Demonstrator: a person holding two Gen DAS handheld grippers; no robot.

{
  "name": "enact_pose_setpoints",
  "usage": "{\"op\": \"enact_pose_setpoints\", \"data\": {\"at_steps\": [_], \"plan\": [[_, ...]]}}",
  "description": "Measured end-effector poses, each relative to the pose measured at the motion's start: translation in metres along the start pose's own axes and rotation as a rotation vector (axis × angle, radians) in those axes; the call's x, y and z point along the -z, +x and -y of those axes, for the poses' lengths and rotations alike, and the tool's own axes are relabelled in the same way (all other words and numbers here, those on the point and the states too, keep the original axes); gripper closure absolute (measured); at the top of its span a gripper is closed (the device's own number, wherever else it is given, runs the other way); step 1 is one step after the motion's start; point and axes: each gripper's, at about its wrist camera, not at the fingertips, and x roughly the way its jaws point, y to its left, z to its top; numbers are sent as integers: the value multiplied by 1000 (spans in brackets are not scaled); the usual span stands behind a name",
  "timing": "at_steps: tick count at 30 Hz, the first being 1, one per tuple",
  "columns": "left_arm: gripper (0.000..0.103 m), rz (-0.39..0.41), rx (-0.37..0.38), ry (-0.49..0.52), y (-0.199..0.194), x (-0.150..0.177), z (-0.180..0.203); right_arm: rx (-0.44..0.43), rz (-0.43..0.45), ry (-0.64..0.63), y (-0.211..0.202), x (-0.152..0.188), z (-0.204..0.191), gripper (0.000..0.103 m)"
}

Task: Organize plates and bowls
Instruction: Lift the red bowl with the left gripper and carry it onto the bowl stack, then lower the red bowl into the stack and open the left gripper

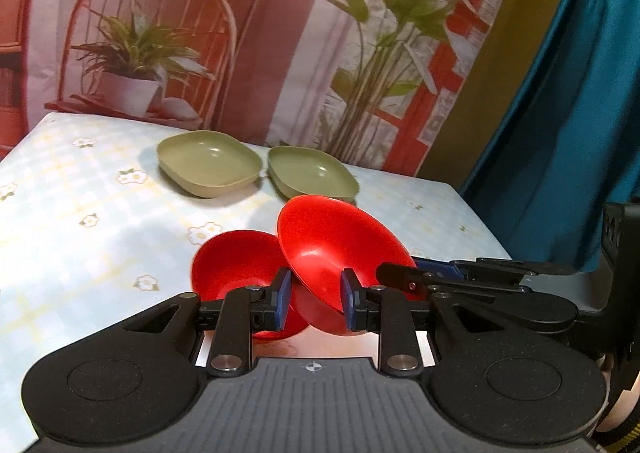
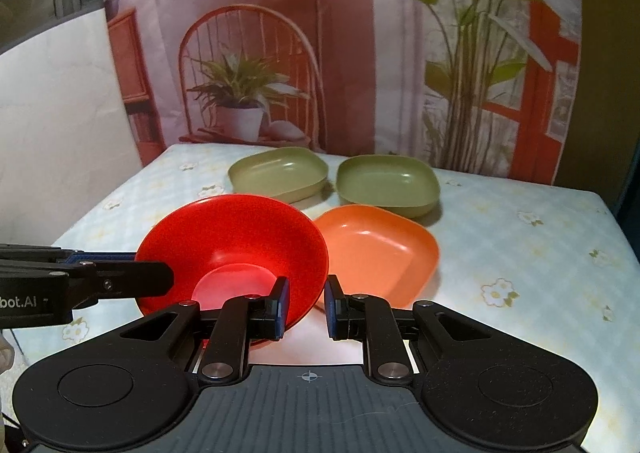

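Left fingers [image 1: 282, 301] and right fingers [image 2: 280, 305] pinching one tilted red bowl [image 1: 340, 241], another red bowl [image 1: 230, 265] beside, green dishes [image 1: 208, 165] beyond.

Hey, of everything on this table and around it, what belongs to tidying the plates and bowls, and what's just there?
Part of the job: raised red bowl, other red bowl, left green dish, right green dish, orange dish.

Just there: flowered tablecloth, printed backdrop, blue curtain.

2 red bowls [image 1: 236, 265], 2 grn plates [image 2: 280, 173], 1 orange plate [image 2: 380, 249].
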Motion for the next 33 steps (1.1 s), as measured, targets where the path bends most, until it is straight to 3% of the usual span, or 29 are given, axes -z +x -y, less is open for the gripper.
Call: {"op": "enact_pose_setpoints", "data": {"at_steps": [15,33], "plan": [[75,23,-99,-70,13,-1,-27,-44,3,-72,47,-15,-26,86],[75,-30,-133,-67,28,8,-31,-31,-20,-90,65,7,-31,83]]}}
